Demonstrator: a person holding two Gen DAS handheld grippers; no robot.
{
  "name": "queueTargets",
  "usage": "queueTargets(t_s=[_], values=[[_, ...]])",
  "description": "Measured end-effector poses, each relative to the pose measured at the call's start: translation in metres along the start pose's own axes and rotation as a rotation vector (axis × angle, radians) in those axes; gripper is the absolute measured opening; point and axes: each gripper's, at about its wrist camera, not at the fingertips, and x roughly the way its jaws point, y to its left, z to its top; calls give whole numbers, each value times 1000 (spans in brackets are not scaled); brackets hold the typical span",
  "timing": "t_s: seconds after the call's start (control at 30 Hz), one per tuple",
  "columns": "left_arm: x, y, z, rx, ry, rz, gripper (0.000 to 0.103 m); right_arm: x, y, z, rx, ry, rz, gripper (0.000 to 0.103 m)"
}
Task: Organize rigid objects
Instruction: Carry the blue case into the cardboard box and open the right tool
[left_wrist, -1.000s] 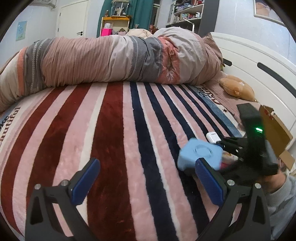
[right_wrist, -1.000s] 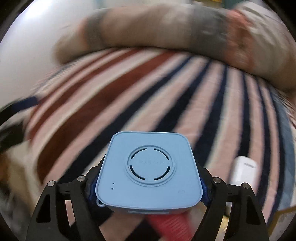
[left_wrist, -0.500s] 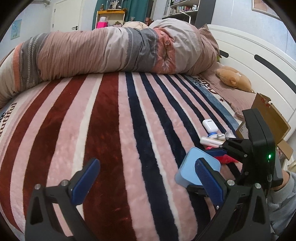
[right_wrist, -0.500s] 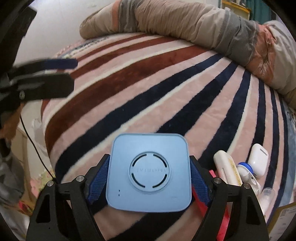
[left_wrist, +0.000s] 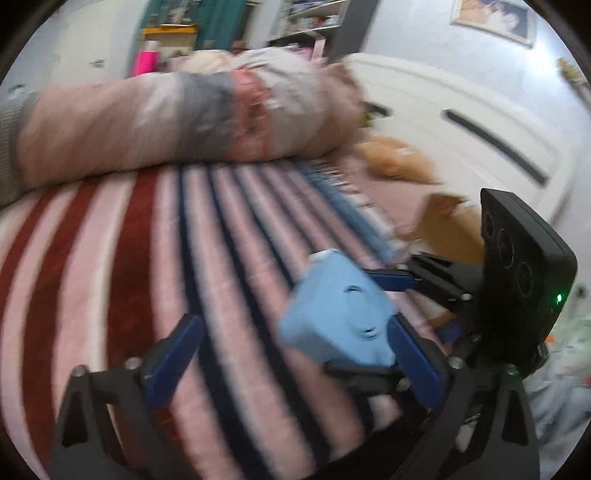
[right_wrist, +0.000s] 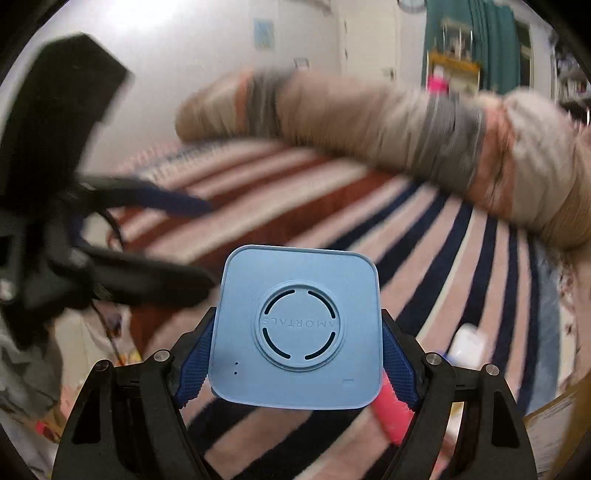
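Right gripper (right_wrist: 297, 350): my fingers are clamped on the two side faces of the light blue square device (right_wrist: 297, 328), round vent face toward my right camera. The device is lifted off the striped blanket (right_wrist: 424, 236), carried in the air.

Left gripper (left_wrist: 291, 354): jaws spread wide, nothing between them. Seen from the left wrist, the device (left_wrist: 334, 314) sits tilted just ahead of my left fingers, the right-hand blue pad (left_wrist: 413, 365) nearly against it; contact is not clear in the blur.

Step in hand, as I judge it: transport, possibly a hand-over to the left side. A cardboard box (left_wrist: 448, 229) stands at the bed's right edge; other small items lie near it, too blurred to name.

Next move calls for a firm grip and a level approach to wherever the device goes.
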Motion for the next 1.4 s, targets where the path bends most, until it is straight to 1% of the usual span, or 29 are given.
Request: queueTargets(t_s=[0.03, 0.07, 0.1, 0.13, 0.17, 0.2, 0.3, 0.37, 0.4, 0.53, 0.63, 0.67, 0.7, 0.77, 0.9, 0.97, 1.07, 1.13, 1.17, 1.2, 1.27, 1.3, 1.33, 1.4], values=[[1, -9, 9, 2, -2, -63, 78, -13, 0, 3, -10, -41, -4, 78], [4, -16, 18, -8, 2, -112, 67, -29, -1, 7, -18, -86, -13, 78], [6, -22, 23, -19, 3, -129, 62, -42, -2, 9, -21, -125, -25, 78], [7, -30, 32, -29, -8, -167, 58, -52, -4, 11, -21, -157, -40, 78], [6, -40, 40, -18, -23, -199, 46, -64, -8, 13, -22, -181, -63, 78], [6, -55, 48, 7, -38, -203, 43, -72, -12, 15, -25, -191, -71, 78], [12, -94, 69, 77, -43, -200, 35, -100, -34, 12, 9, -215, -98, 78], [21, -121, 84, 122, -32, -192, 34, -119, -59, 7, 58, -236, -100, 78], [29, -141, 93, 155, -23, -189, 33, -128, -71, 3, 85, -245, -102, 78], [61, -195, 115, 229, 19, -203, 33, -167, -116, -20, 213, -269, -109, 77], [92, -236, 120, 296, 82, -218, 33, -189, -149, -39, 291, -239, -128, 77], [101, -244, 120, 311, 105, -220, 33, -193, -160, -45, 310, -211, -139, 77], [116, -252, 120, 318, 146, -225, 33, -195, -168, -51, 325, -182, -144, 77], [137, -259, 119, 307, 206, -239, 33, -192, -184, -59, 353, -104, -151, 77], [165, -263, 114, 305, 292, -252, 33, -179, -202, -69, 367, 36, -169, 77], [172, -263, 111, 312, 314, -253, 34, -174, -204, -73, 363, 96, -179, 78], [174, -263, 109, 338, 319, -212, 36, -169, -207, -82, 385, 128, -180, 78], [171, -261, 107, 360, 308, -182, 41, -167, -207, -84, 388, 145, -198, 79], [170, -259, 108, 369, 295, -161, 45, -168, -203, -86, 385, 149, -210, 81], [163, -256, 110, 369, 275, -145, 47, -169, -201, -86, 384, 150, -223, 84], [154, -247, 115, 348, 252, -146, 50, -171, -197, -83, 377, 138, -244, 85], [147, -243, 117, 339, 236, -152, 54, -171, -196, -82, 375, 136, -254, 86], [138, -239, 120, 335, 215, -152, 57, -172, -193, -81, 374, 137, -276, 86], [121, -231, 123, 336, 179, -132, 59, -173, -189, -77, 370, 118, -310, 86]])
